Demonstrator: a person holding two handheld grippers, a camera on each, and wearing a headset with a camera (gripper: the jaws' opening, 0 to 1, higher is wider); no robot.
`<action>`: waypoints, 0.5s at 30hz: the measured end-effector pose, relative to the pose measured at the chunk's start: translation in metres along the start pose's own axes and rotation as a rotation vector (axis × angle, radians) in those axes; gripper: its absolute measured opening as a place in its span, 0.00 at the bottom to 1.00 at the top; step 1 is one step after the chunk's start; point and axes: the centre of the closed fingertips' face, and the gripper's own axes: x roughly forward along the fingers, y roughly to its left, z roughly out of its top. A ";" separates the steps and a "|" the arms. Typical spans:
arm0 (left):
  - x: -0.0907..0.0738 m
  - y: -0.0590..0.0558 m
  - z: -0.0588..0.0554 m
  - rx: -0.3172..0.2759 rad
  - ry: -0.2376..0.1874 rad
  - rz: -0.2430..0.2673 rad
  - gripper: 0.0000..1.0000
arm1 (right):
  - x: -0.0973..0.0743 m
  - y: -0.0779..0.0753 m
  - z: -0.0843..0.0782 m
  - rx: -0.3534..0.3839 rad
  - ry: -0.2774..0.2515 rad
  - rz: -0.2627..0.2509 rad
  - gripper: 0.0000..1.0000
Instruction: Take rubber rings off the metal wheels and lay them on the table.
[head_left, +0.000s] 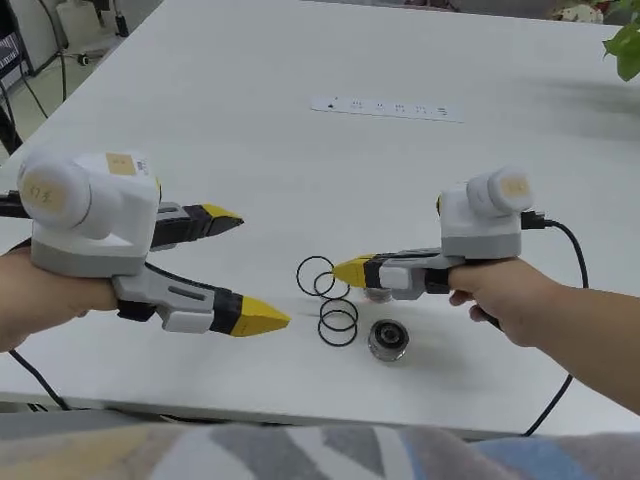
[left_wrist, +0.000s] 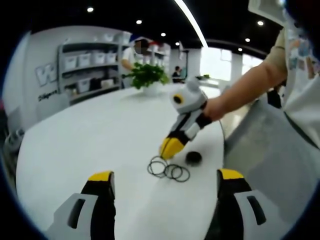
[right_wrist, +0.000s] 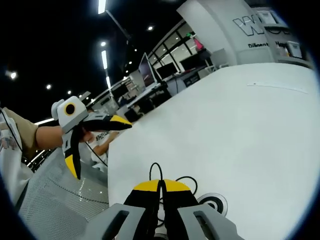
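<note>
Several black rubber rings (head_left: 337, 322) lie together on the white table (head_left: 300, 160), with one metal wheel (head_left: 388, 339) just right of them. My right gripper (head_left: 342, 270) points left, jaws shut on the edge of the rubber ring (head_left: 312, 276) farthest from the wheel. In the right gripper view this ring (right_wrist: 152, 172) rises from the shut tips (right_wrist: 160, 185), and a wheel (right_wrist: 213, 202) lies to their right. My left gripper (head_left: 248, 268) hovers open to the left of the rings, holding nothing. The left gripper view looks between its jaws (left_wrist: 165, 175) at the rings (left_wrist: 169, 170), the wheel (left_wrist: 193, 158) and the right gripper (left_wrist: 171, 147).
A white power strip (head_left: 385, 108) lies flat further back on the table. A green plant (head_left: 626, 45) stands at the far right corner. The right gripper's cable (head_left: 570, 290) loops off the near table edge. A person and shelves show behind the far end (left_wrist: 142, 47).
</note>
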 end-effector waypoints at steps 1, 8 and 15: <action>-0.001 0.000 -0.001 -0.004 -0.001 0.002 0.85 | 0.001 0.000 -0.001 -0.001 0.005 0.001 0.00; -0.005 0.001 -0.006 -0.019 0.008 0.015 0.85 | 0.009 0.002 -0.011 -0.033 0.060 -0.010 0.00; -0.007 0.000 -0.006 -0.025 0.008 0.022 0.84 | 0.012 -0.001 -0.015 -0.073 0.088 -0.028 0.02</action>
